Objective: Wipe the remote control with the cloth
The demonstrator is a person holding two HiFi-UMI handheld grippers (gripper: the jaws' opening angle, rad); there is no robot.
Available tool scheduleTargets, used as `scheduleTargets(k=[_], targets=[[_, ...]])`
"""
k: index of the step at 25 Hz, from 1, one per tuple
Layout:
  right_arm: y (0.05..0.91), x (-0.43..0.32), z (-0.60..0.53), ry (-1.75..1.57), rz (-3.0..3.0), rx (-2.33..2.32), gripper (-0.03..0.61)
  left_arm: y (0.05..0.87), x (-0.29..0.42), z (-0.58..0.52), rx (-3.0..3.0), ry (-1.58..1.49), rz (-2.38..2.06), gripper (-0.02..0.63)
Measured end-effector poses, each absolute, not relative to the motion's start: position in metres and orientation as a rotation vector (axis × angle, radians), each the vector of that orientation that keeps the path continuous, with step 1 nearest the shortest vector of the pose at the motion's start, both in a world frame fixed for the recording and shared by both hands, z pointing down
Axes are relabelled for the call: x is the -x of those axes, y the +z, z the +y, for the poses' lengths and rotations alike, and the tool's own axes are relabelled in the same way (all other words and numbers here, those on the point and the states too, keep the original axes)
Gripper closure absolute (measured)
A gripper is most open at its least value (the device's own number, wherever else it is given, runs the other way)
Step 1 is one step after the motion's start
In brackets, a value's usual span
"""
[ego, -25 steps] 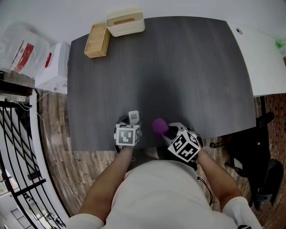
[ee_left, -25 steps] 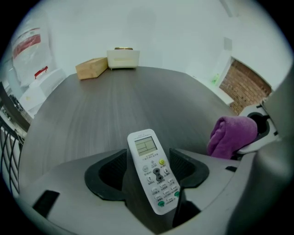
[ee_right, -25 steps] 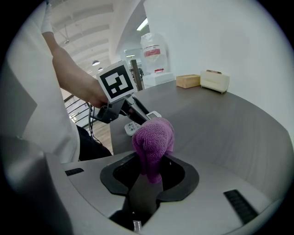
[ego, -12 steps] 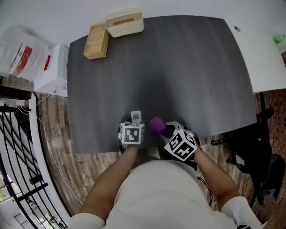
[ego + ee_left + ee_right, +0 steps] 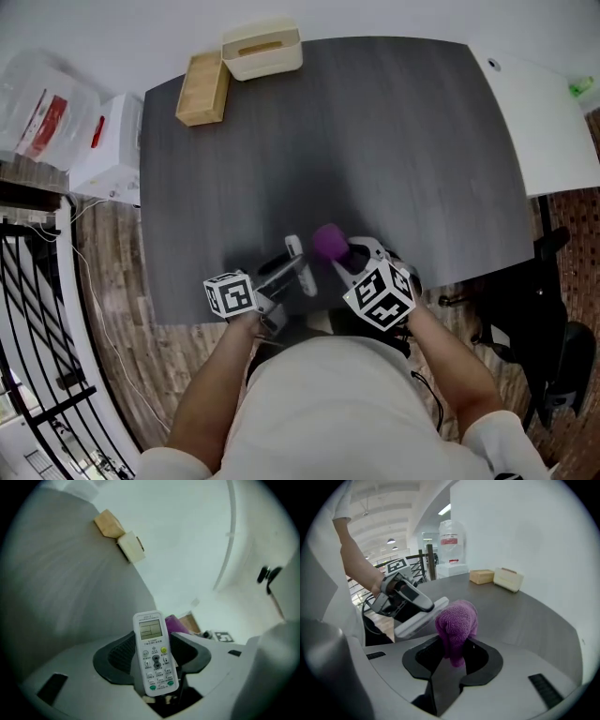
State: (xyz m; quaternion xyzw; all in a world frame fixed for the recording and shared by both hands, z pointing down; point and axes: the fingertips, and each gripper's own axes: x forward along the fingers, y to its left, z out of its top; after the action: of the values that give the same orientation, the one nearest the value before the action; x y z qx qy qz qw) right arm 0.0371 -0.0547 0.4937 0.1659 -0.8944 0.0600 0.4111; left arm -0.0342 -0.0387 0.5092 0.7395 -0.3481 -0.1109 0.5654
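My left gripper [image 5: 279,274] holds the white remote control [image 5: 298,264] by its lower end, just above the near edge of the dark table [image 5: 328,141]. Its jaws are closing, with the pads pressed on the remote's sides [image 5: 153,653]. The remote's screen and buttons face the left gripper view. My right gripper [image 5: 345,261] is shut on a bunched purple cloth [image 5: 328,242] that sticks up from its jaws [image 5: 457,620]. The cloth sits right beside the remote's top end [image 5: 423,616]; whether they touch I cannot tell.
A wooden box [image 5: 204,87] and a cream box [image 5: 262,45] stand at the table's far left corner. White cartons [image 5: 108,141] and a plastic bag lie on the floor at left, beside a black railing. A white table [image 5: 553,122] adjoins at right.
My left gripper has swung: its marker cube moved left and the remote now slants right toward the cloth. The right gripper with the cloth shifted slightly forward.
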Motion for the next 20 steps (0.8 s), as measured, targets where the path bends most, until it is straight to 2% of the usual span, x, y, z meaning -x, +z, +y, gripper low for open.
scheduleTargets(k=[4,11,20], targets=[[0.434,-0.005,-0.092,-0.103,-2.326,-0.502,0.465,0.454,0.048,-0.042,-1.779,-0.555,-0.621,0.383],[0.372,0.07,-0.078,-0.475,-2.376,-0.33,0.465,0.388,0.081,-0.054,-1.842,-0.79,-0.463,0.391],[0.355,0.081,-0.051,-0.528,-2.362,-0.318,0.466,0.371,0.109,-0.057,-1.808,-0.96,-0.481,0.397]])
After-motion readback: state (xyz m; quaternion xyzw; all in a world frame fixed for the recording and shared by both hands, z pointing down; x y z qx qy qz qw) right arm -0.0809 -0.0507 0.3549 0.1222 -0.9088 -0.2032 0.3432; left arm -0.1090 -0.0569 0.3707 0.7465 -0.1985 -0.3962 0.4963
